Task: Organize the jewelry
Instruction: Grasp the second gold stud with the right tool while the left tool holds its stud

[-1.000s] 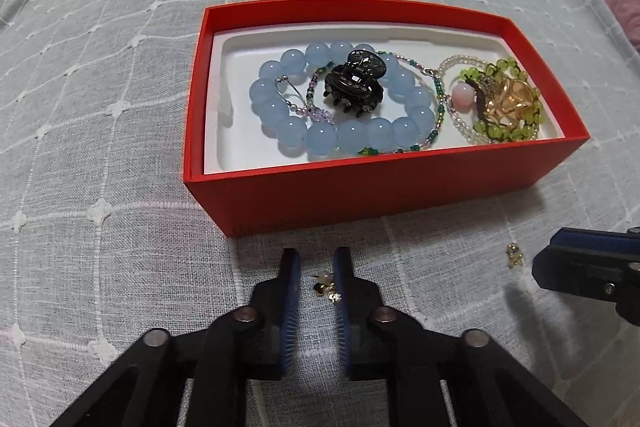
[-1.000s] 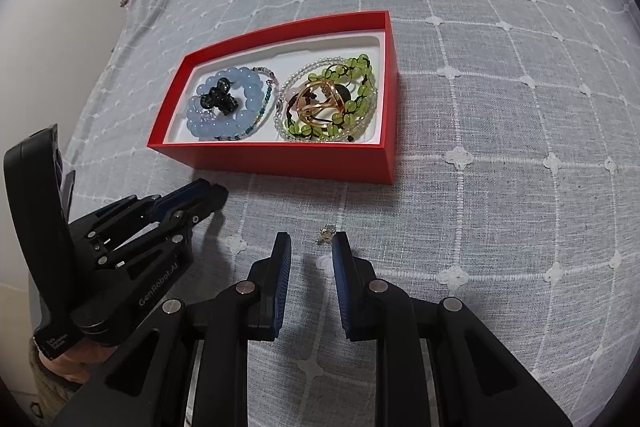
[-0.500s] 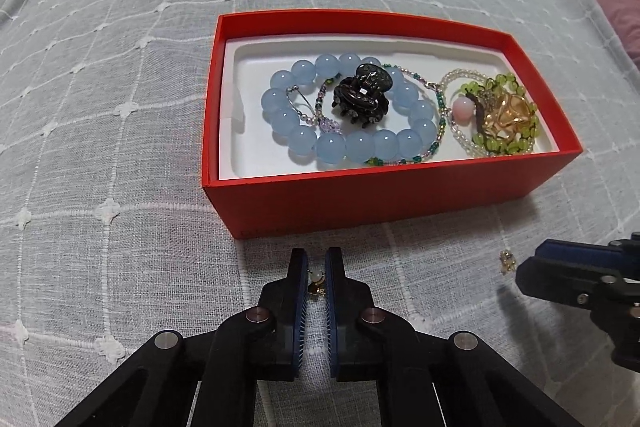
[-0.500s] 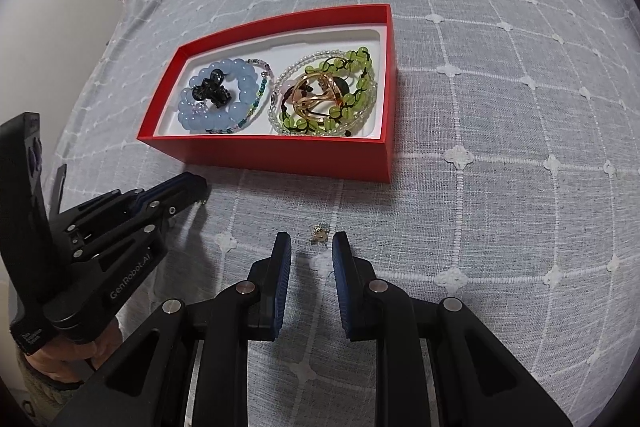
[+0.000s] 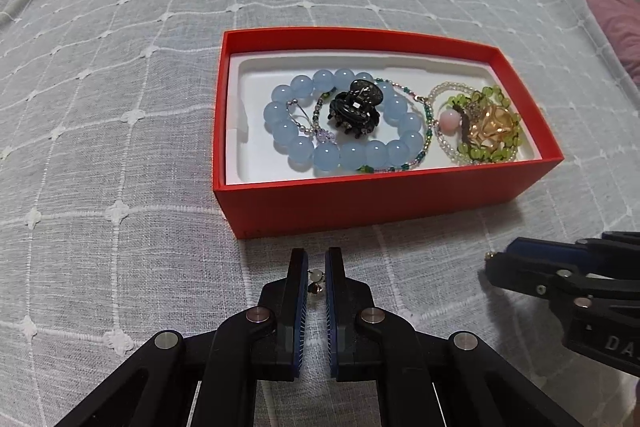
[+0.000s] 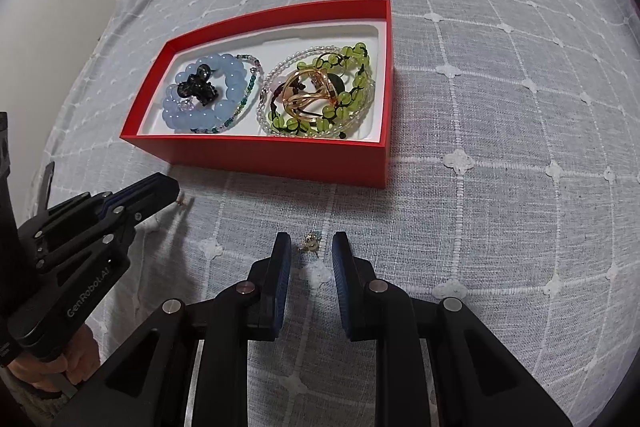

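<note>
Left hand-held gripper [image 5: 316,277]: jaws drawn almost together, pinching a small earring [image 5: 316,278] with a pale bead and a darker bit below it. The earring sits between the blue pads near the tips, at 6 o'clock from the red box [image 5: 400,203] in the left wrist view. Whether it is lifted clear of the bedspread [image 5: 120,147] cannot be told.

Right hand-held gripper [image 6: 308,259]: jaws partly apart, nothing gripped. A second small gold earring [image 6: 309,242] lies on the bedspread between the fingertips, touching neither pad. It lies at 6 o'clock from the box in the right wrist view, near the box's front wall but apart from it.

Red box: open, white liner inside, resting on the grey-blue bedspread with white stitched grid. Contents, left wrist view:
- blue bead bracelet [image 5: 296,149], toward the 9 o'clock half of the tray
- black claw hair clip [image 5: 354,111], lying inside the ring of blue beads
- thin bracelet of small green and clear beads [image 5: 426,131], looping round the blue one's 3 o'clock side
- green bead bracelet [image 5: 468,151] at the 3 o'clock end, with a gold hair clip [image 5: 494,127] on top and a pink bead [image 5: 450,119] at its 9 o'clock edge

In the right wrist view the left gripper enters at 8 o'clock, a hand [image 6: 60,367] wrapped round its handle.
</note>
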The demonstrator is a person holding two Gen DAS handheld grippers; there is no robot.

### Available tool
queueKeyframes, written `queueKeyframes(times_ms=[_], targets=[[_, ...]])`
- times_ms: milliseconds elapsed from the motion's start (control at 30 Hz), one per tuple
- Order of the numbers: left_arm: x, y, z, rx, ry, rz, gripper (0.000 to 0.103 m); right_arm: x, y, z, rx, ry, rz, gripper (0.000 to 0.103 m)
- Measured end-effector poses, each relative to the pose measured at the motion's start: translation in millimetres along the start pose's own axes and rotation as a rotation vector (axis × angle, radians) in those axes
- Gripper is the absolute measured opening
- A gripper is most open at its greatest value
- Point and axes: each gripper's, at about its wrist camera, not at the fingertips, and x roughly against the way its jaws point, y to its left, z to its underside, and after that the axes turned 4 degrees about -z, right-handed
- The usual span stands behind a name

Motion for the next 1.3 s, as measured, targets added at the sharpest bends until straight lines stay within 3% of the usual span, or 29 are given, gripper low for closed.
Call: queueKeyframes(times_ms=[700, 1300], targets=[[3, 0, 1, -0.002, 0.003, -0.001, 0.003, -10, 14, -1, 0.061, -0.013, 0.062, 0.021], [5, 1, 1, -0.001, 0.003, 0.001, 0.003, -12, 20, -1, 0.094, -0.024, 0.111, 0.008]])
